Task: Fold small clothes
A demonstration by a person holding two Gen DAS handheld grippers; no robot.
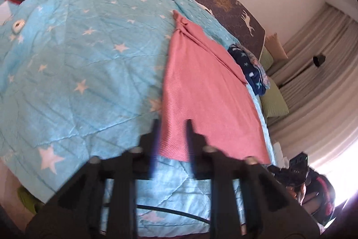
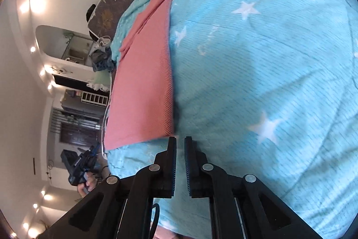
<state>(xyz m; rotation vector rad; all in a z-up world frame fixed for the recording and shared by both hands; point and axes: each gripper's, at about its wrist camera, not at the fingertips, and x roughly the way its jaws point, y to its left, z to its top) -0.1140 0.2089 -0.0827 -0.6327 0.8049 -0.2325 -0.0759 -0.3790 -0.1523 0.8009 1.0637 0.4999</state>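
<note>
Our left gripper [image 1: 172, 121] hangs with its jaws standing apart and empty, its tips over the near edge of the pink cloth [image 1: 201, 91]. We see that cloth folded into a long strip, lying flat on the star-printed blue quilt [image 1: 78, 55]. Our right gripper [image 2: 180, 139] shows only a narrow slit between its jaws, nothing in it, just short of the cloth's near corner. Dark blue clothes [image 1: 248, 68] lie heaped beyond.
</note>
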